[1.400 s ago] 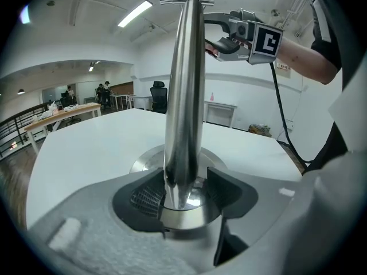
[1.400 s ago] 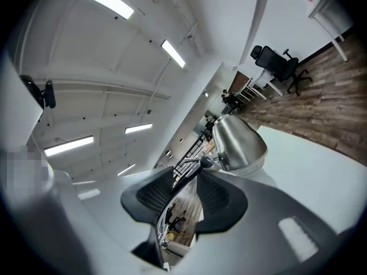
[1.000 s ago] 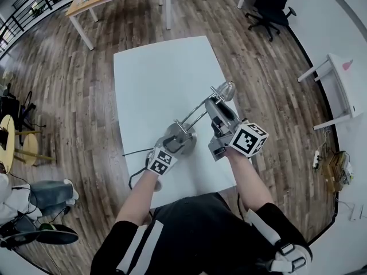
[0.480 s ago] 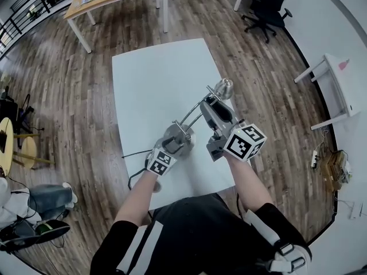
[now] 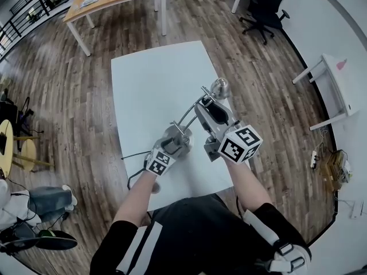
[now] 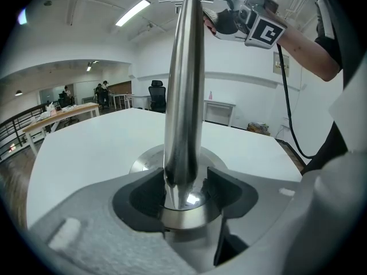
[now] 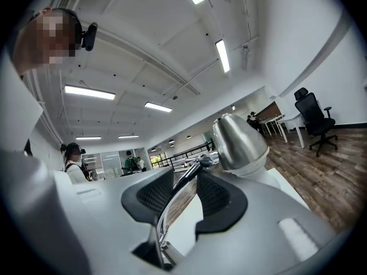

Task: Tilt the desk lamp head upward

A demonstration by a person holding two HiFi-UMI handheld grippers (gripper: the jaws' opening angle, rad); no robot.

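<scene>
The white worktop carries the chrome desk lamp, which stands toward its near right edge. The left gripper is clamped on the upright post just above the round base, pinning the lamp down. The right gripper has its jaws apart, straddling the thin lamp arm without squeezing it, and the bell-shaped lamp head sits just beyond its tips. The tilting step looks to be in hand but not finished. The next move probably calls for a gentle upward lever near the head while the left gripper steadies the base.
</scene>
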